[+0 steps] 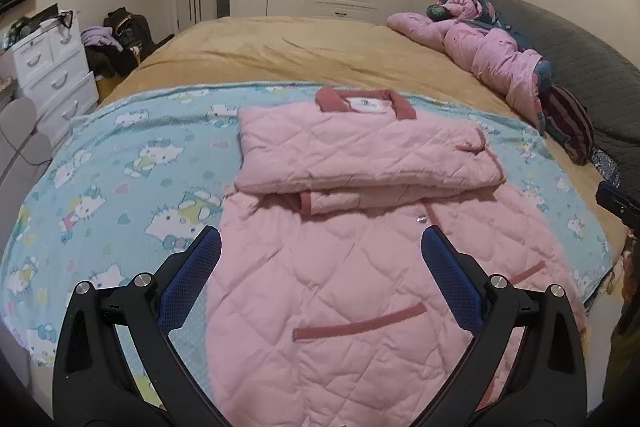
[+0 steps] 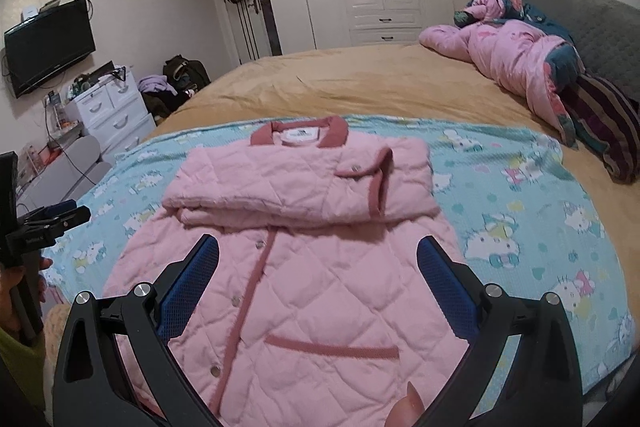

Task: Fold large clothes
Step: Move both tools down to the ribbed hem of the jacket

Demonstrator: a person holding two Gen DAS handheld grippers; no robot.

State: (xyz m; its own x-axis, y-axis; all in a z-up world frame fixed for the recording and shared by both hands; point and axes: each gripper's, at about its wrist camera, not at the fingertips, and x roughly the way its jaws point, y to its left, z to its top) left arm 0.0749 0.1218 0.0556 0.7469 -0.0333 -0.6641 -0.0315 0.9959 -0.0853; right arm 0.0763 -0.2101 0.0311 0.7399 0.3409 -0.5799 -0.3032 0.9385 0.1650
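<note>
**Jacket half folded, both hand-held grippers hanging open above the hem**

Left wrist view: the pink quilted jacket [image 1: 352, 227] is lying on the cartoon-print blanket [image 1: 100, 187], which is spread over the bed [image 1: 280, 47]. Its sleeves appear to be folded across the chest, making a thick band below the collar [image 1: 364, 101], while the lower body is lying flat toward the camera. The left hand-held gripper [image 1: 320, 247] is hovering over that lower part with its blue pads [image 1: 192, 279] spread wide, holding nothing and seemingly touching nothing. The likely step is bringing the hem up to the collar. Doing it well probably means pinching each bottom corner through every layer and lifting both sides evenly, so the padding is not bunching.

Right wrist view: the right hand-held gripper [image 2: 318, 251] is also standing wide open and empty above the button placket [image 2: 248, 291] and the pocket trim [image 2: 332, 345]. The other gripper [image 2: 52, 223] is showing at the left edge, off the jacket's side. A fingertip [image 2: 406, 407] is peeking in at the bottom edge. The hem itself is lying below the frame, so its corners cannot be checked here.
</note>
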